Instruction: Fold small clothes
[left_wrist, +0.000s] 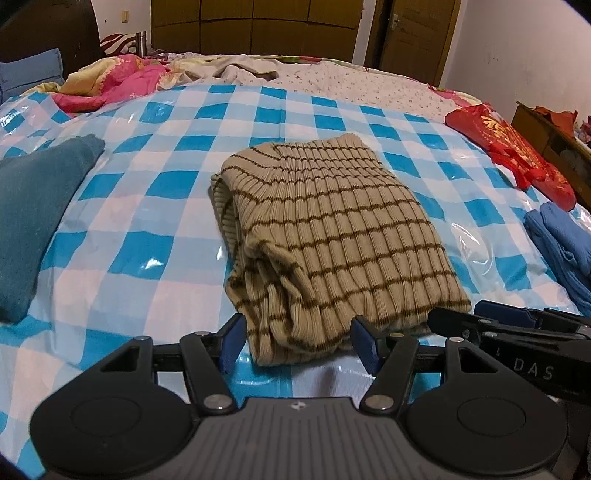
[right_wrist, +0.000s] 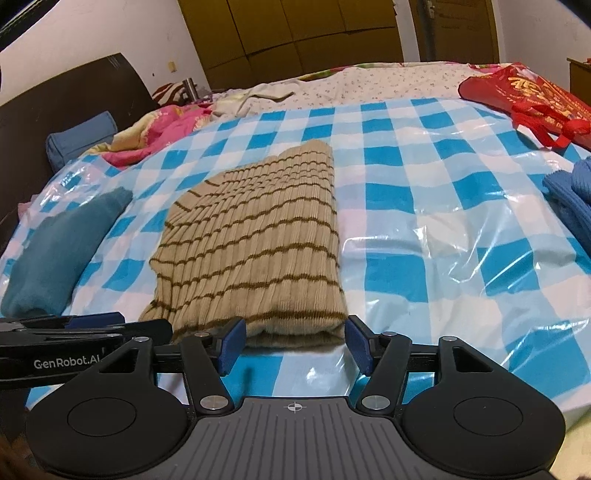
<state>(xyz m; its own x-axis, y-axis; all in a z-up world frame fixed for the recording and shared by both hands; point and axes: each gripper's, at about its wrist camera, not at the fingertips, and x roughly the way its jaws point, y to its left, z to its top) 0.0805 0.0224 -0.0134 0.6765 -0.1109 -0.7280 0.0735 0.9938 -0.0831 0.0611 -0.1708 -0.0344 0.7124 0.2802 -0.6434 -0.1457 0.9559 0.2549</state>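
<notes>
A beige ribbed sweater with brown stripes (left_wrist: 325, 236) lies folded into a rectangle on the blue-and-white checkered plastic sheet (left_wrist: 147, 229); it also shows in the right wrist view (right_wrist: 255, 243). My left gripper (left_wrist: 297, 343) is open, its jaws standing either side of the sweater's near left corner, not gripping it. My right gripper (right_wrist: 293, 341) is open at the sweater's near right corner, just in front of the folded edge. The right gripper also shows in the left wrist view (left_wrist: 517, 325), and the left gripper in the right wrist view (right_wrist: 92, 325).
A folded teal garment (left_wrist: 33, 218) lies to the left. Folded blue clothes (left_wrist: 565, 243) lie at the right, with a red bag (left_wrist: 513, 155) behind them. A pink floral quilt (left_wrist: 122, 85) and pillow sit at the bed's head. A wooden wardrobe and door stand behind.
</notes>
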